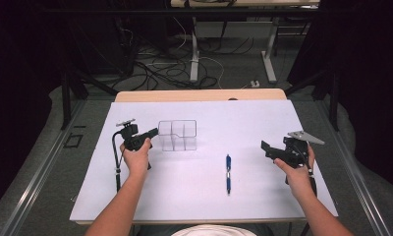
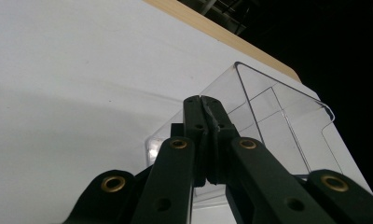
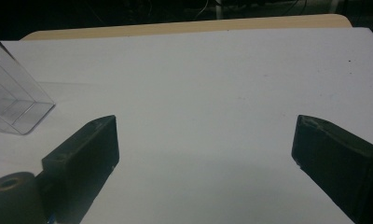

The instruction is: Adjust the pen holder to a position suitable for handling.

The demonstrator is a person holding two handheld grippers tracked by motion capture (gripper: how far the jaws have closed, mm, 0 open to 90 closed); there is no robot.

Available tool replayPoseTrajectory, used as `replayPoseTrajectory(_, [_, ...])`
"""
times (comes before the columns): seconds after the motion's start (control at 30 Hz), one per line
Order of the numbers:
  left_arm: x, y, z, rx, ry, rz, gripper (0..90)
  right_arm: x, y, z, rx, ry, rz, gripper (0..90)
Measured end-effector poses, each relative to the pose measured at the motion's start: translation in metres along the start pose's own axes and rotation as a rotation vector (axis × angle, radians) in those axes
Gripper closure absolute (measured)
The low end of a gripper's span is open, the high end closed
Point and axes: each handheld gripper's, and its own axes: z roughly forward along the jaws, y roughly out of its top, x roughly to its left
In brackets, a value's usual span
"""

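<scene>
Left gripper (image 1: 154, 132): jaws together, empty, tip just beside clear organiser (image 1: 178, 135), apparently to steady it. Right gripper (image 1: 264, 146): jaws apart, blue pen (image 1: 228, 172) near, likely next pick.

text: none legible | labels: none | numbers: none | signs: none

Black two-jaw left claw (image 2: 204, 100) with brass rivets, right claw (image 1: 264, 146) topped by grey three-cornered plate, trailing black cables
</scene>
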Motion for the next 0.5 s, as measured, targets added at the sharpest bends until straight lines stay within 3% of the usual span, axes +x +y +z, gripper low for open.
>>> replayPoseTrajectory(0.5, [-0.015, -0.007, 0.012, 0.013, -0.029, 0.006, 90.0, -0.002, 0.0, 0.0, 0.002, -0.003, 0.008, 7.1])
